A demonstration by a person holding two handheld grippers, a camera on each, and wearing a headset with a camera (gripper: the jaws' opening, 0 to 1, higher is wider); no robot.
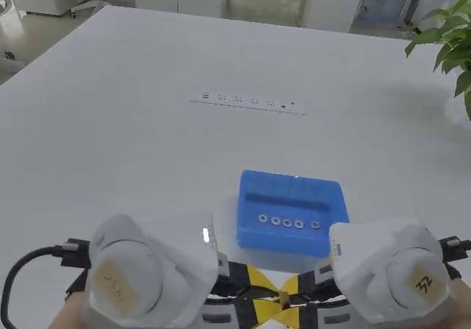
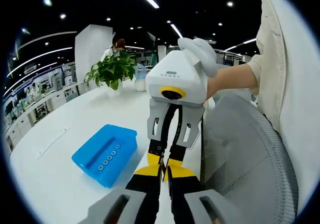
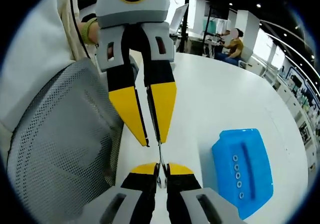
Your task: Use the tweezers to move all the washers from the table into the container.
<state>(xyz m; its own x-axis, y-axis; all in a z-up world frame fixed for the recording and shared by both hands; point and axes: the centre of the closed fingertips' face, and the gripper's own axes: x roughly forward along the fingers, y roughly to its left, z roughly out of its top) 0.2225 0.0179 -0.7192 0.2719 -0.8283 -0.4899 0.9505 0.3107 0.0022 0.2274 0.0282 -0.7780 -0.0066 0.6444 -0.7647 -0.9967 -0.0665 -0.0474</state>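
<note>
Wide white counter, person seated close to its near edge; a grey mesh chair shows beside and below the hands. Blue container sits on the counter just beyond the two tools, upright, near the edge. Left hand-held gripper and right hand-held gripper point at each other, tips almost touching, in front of the container and apart from it. Right one: jaws pressed together on a thin metal sliver seen edge-on, which I take for the tweezers. Left one: jaws drawn nearly closed with a narrow slit between them; the sliver's far end reaches its tips, but whether it pinches it I cannot tell. Five washers lie in a straight row on the container floor. Whether any are left on the counter I cannot tell. Judgement: the task looks at or near its end, with the tweezers either in a hand-over or about to be put down. Risks from here: the tweezers are slim and smooth, so if one tool lets go before the other has a firm bite they could twist or slip out. The tips meet close to the counter's edge, so a drop may land on the chair or beyond rather than on the counter. A careless swing forward could also nudge the container and scatter the row.
</note>
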